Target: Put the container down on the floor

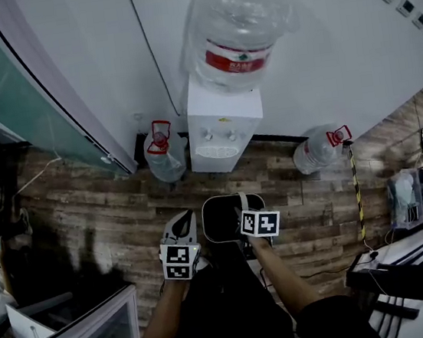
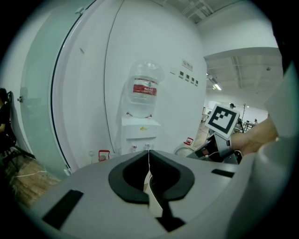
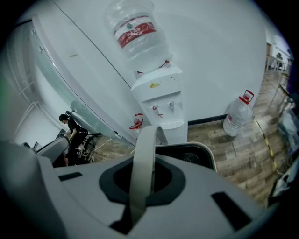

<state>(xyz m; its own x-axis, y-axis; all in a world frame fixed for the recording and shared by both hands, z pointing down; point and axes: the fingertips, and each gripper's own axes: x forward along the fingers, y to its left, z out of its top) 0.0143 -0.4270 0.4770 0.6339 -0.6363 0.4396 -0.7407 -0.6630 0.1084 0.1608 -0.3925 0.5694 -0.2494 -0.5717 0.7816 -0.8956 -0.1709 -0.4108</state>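
Observation:
The container [image 1: 222, 218] is a black bin with a pale rim and a grey strap handle [image 3: 142, 154]. It hangs in front of the person's legs, above the wooden floor [image 1: 86, 212]. My right gripper [image 1: 245, 215] is shut on that handle. In the right gripper view the handle runs up between the jaws of the right gripper [image 3: 145, 163], and the bin's open mouth [image 3: 196, 156] lies just beyond. My left gripper [image 1: 182, 226] hovers just left of the bin. The left gripper view shows the left gripper [image 2: 148, 158] with its jaws together and no part of the bin between them.
A white water dispenser [image 1: 221, 124] with a big bottle [image 1: 236, 33] stands at the wall ahead. Two more bottles [image 1: 165, 155] [image 1: 319, 149] stand on the floor either side. A glass partition [image 1: 23, 88] runs left. A striped cable [image 1: 355, 184] and a desk [image 1: 416, 253] lie right.

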